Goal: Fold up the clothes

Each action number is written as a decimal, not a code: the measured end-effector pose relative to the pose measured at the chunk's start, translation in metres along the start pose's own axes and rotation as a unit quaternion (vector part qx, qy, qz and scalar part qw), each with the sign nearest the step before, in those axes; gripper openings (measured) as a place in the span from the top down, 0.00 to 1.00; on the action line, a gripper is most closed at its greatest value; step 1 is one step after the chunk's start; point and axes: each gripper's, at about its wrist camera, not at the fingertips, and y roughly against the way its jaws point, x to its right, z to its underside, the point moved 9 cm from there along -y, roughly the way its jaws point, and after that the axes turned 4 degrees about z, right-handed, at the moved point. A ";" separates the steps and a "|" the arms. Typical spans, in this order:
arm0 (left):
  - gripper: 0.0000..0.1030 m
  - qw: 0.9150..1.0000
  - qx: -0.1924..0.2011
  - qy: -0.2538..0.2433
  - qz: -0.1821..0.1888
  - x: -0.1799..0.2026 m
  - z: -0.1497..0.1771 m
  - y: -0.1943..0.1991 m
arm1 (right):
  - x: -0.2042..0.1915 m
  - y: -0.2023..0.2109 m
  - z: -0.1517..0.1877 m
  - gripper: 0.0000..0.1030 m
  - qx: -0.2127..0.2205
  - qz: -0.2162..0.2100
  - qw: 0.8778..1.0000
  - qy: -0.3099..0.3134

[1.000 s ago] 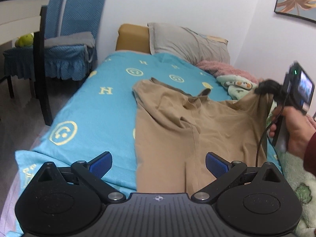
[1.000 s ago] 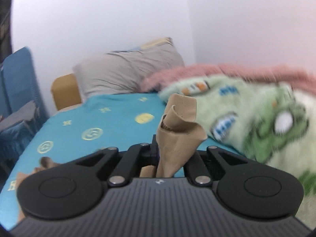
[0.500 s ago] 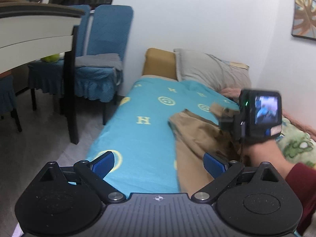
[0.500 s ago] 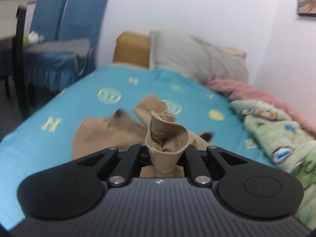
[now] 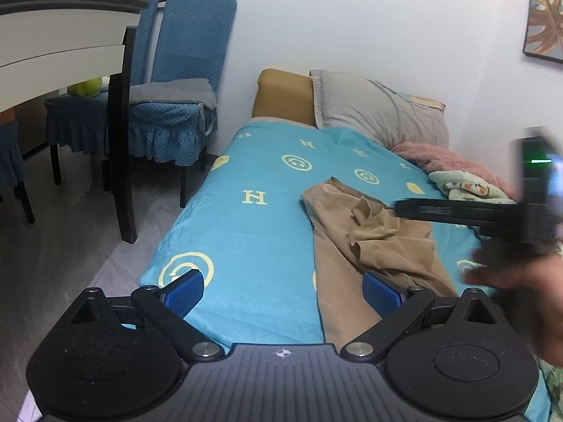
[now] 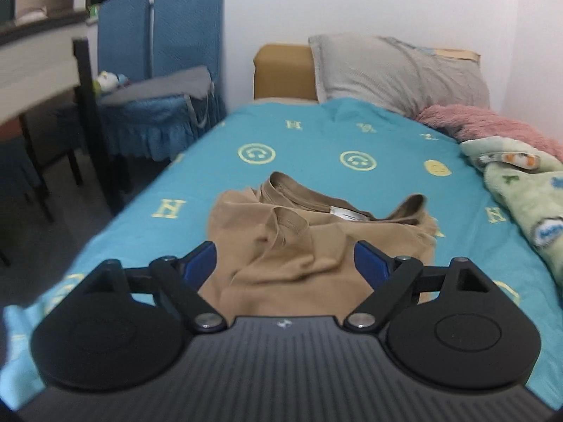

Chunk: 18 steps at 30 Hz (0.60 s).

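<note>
Both pairs of fingers stand wide with nothing between them: our left gripper (image 5: 281, 292) hovers over the near edge of the bed (image 5: 246, 232), and our right gripper (image 6: 285, 263) is just spreading its fingers above the tan shirt (image 6: 316, 246), no cloth caught in the gap.

That shirt lies on the teal bedspread, its collar and label facing the pillow (image 6: 397, 70), with one sleeve (image 6: 285, 228) flopped loosely across the chest in a crumpled heap. We judge the fold barely begun: one side has been brought inward but lands rumpled, not flat; the other sleeve, the smoothing and the lengthwise folds all look left to do.

A second ago our right fingers were pinched tight on a bunch of tan fabric, held up over the green blanket (image 6: 527, 204) side of the bed; half a second ago they carried it over the shirt's middle. Now the bunch is dropped and the fingers are apart. In the left view, the shirt that lay spread out is now narrower, its right side thrown over itself.
</note>
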 end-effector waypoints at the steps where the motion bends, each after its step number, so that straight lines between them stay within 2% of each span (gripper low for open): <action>1: 0.05 1.000 0.000 -0.002 0.000 0.003 0.002 0.002 | 0.005 0.022 0.002 0.16 0.004 -0.005 1.000 -0.010; 6: 0.05 1.000 -0.006 -0.024 0.014 0.028 0.017 0.016 | 0.044 0.147 0.030 0.16 0.027 -0.011 0.996 -0.088; 10: 0.06 0.997 -0.030 -0.044 0.061 0.069 0.041 0.033 | 0.086 0.234 0.065 0.16 0.050 0.012 0.986 -0.157; 12: 0.08 0.993 -0.047 -0.055 0.091 0.093 0.056 0.042 | 0.108 0.268 0.084 0.16 0.079 0.023 0.977 -0.198; 14: 0.15 0.989 -0.070 -0.065 0.114 0.118 0.071 0.047 | 0.130 0.293 0.101 0.15 0.106 0.029 0.965 -0.239; 18: 0.26 0.977 -0.128 -0.068 0.159 0.169 0.104 0.049 | 0.166 0.316 0.113 0.14 0.146 0.012 0.936 -0.321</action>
